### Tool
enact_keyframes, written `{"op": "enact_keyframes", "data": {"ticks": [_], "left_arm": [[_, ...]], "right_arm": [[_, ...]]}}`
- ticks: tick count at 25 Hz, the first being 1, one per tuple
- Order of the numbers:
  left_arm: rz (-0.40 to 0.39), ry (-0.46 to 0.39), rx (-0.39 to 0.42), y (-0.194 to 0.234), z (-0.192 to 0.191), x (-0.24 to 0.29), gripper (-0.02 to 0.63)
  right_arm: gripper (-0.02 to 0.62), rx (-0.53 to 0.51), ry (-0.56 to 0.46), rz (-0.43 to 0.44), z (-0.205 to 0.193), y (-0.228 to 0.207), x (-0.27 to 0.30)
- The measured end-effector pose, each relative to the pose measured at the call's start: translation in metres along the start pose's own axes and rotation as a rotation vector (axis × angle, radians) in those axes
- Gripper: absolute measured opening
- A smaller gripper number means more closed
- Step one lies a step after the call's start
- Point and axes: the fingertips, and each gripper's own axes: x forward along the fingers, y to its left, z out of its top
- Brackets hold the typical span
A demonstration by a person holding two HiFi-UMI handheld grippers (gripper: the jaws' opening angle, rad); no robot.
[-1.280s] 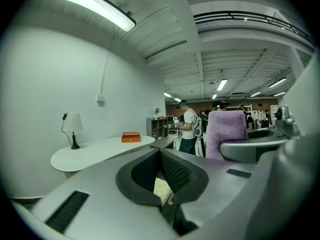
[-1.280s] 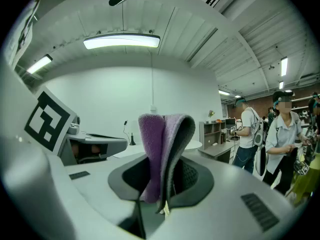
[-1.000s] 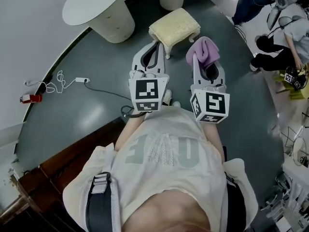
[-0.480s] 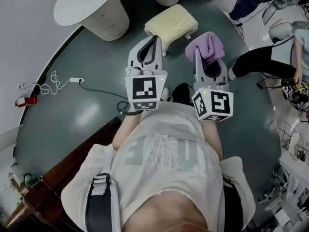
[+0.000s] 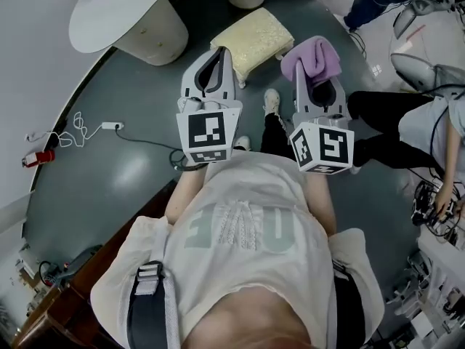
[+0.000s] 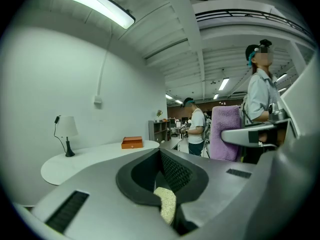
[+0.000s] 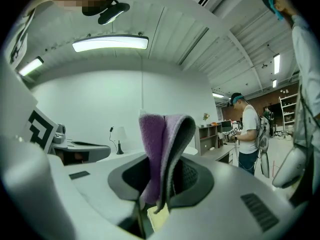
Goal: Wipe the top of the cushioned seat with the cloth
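The cushioned seat [image 5: 251,41], a small cream-yellow footstool, stands on the dark floor just beyond both grippers. My left gripper [image 5: 216,58] hangs over its near left edge, jaws shut with nothing in them. In the left gripper view [image 6: 162,176] a strip of the seat [image 6: 166,205] shows through the gap below the jaws. My right gripper [image 5: 314,78] is shut on a folded purple cloth [image 5: 312,57], held just right of the seat and above the floor. The cloth [image 7: 162,146] stands upright between the pads of the right gripper [image 7: 160,181].
A white round table [image 5: 120,17] with a lamp [image 6: 65,131] and an orange box [image 6: 132,142] stands at the left. A power strip and cable [image 5: 102,127] lie on the floor. A person [image 5: 414,126] sits at the right; another [image 6: 196,126] stands further back. Dark wooden furniture [image 5: 83,286] is behind me at the lower left.
I have stepped closer to the seat; it now sits right at the left gripper's tips. Both grippers have kept their grip state. The person at the right has shifted nearer.
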Motion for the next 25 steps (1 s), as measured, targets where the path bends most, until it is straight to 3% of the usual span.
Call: {"op": "enact_keyframes", "data": {"ticks": [9, 14, 25], "left_arm": [[0.066, -0.009, -0.019, -0.015, 0.019, 0.117, 0.008], [0.124, -0.003, -0.038, -0.018, 0.042, 0.185, 0.006], [0.166, -0.012, -0.022, -0.008, 0.07, 0.238, 0.008]], "right_arm": [[0.098, -0.068, 0.003, 0.054, 0.014, -0.089, 0.09], [0.098, -0.04, 0.051, 0.125, 0.02, -0.136, 0.146], [0.098, -0.043, 0.07, 0.214, 0.029, -0.147, 0.199]]}}
